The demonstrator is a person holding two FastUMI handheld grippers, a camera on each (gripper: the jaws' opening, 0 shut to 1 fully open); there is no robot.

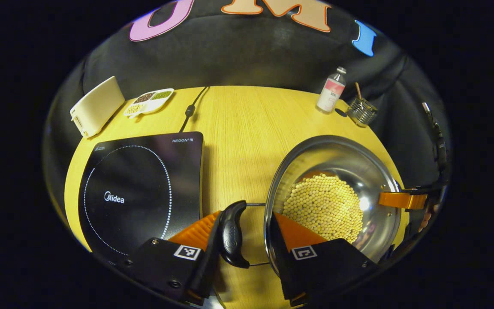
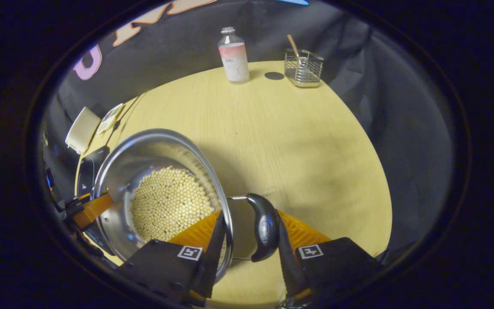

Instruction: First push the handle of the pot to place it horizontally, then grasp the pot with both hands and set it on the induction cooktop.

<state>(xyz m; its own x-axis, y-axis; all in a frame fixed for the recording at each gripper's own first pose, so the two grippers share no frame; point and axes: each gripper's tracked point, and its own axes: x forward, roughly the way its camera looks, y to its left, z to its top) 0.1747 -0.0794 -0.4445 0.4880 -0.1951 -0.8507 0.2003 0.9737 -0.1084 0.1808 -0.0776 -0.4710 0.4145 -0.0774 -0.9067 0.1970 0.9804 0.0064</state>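
between each gripper's fingers (image 1: pixel 247 234), a pot (image 1: pixel 332 171) handle (image 1: pixel 233 234) and rim

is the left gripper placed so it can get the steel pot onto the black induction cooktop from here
Probably yes. The left gripper straddles the steel pot's black side handle and rim, and the black induction cooktop lies right beside it across bare wooden table, nothing between.

A round, pale wooden table (image 1: pixel 247 128) is occupied by a black induction cooktop (image 1: pixel 144 189), a steel pot of beans (image 1: pixel 332 193), a cream toaster (image 1: pixel 97 105), a divided dish (image 1: pixel 149 102), a clear bottle (image 1: pixel 332 91) and a wire basket (image 1: pixel 362 111).
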